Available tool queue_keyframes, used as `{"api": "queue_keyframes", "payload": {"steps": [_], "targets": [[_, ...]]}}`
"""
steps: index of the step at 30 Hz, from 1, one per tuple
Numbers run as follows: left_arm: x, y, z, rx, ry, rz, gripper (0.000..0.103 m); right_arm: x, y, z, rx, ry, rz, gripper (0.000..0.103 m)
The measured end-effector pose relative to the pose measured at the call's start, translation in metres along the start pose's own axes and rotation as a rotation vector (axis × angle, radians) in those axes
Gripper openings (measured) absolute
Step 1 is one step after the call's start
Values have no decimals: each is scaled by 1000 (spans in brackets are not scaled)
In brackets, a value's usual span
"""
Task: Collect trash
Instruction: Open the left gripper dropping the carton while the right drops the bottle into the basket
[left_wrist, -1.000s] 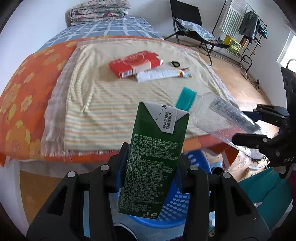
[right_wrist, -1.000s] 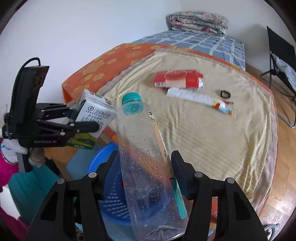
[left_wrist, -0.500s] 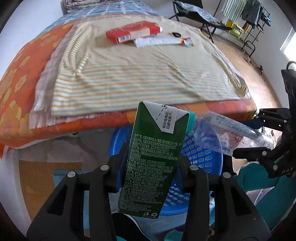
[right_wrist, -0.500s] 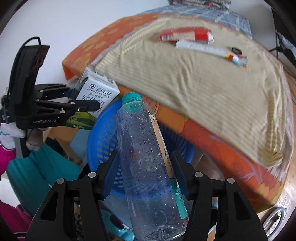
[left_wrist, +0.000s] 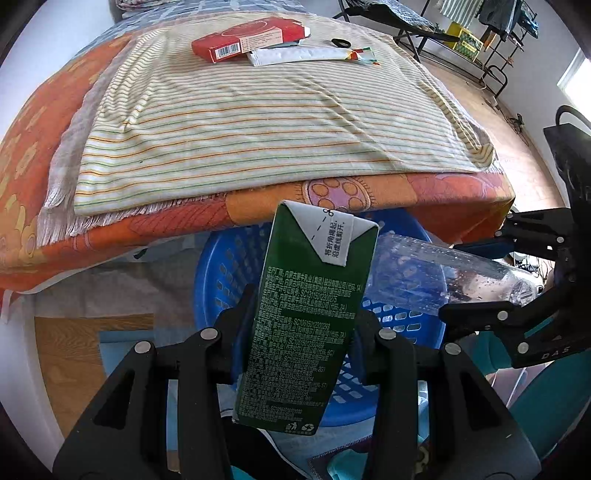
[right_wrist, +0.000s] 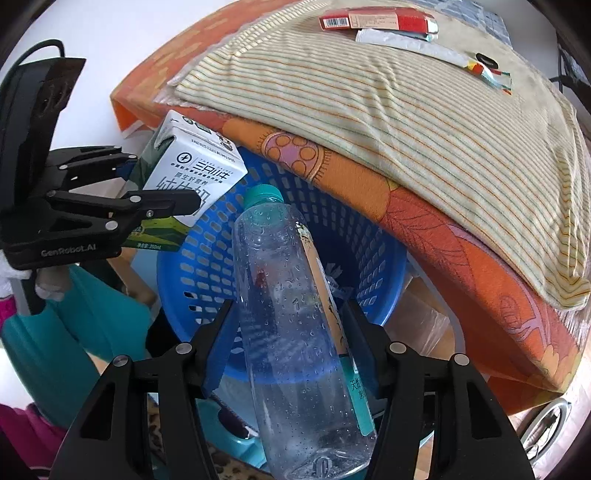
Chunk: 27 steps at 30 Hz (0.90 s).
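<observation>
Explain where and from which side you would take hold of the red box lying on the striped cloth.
Grip the red box across its narrow width, at the barcode end, coming from above with the claw open. It lies flat on the striped cloth, and the white wrapper lies against its other end, so the barcode end is clearer.

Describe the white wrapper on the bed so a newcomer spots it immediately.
On the striped blanket, look toward its far end. There the white wrapper lies flat beside the red box; it is long, thin and pale, with one colourful printed end, unlike the blocky red box.
</observation>
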<state>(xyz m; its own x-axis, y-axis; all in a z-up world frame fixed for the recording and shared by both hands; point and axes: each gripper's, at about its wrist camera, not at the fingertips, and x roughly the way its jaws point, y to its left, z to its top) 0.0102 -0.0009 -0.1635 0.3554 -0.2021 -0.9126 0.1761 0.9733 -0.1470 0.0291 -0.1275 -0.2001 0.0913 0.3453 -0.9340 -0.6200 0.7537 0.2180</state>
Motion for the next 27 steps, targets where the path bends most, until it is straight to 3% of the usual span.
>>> {"api": "queue_keyframes", "payload": {"steps": [9,14,27], "targets": [[0,0,1,0,-2,8,44,-2,9,11,-13,-15,-5,59],[0,2,2,-14,-4,13,52,-6,14,16,-45,-29,-31,59],[-3,3,4,-18,-17,22,52,-24,5,21,-12,-83,-44,59]]}}
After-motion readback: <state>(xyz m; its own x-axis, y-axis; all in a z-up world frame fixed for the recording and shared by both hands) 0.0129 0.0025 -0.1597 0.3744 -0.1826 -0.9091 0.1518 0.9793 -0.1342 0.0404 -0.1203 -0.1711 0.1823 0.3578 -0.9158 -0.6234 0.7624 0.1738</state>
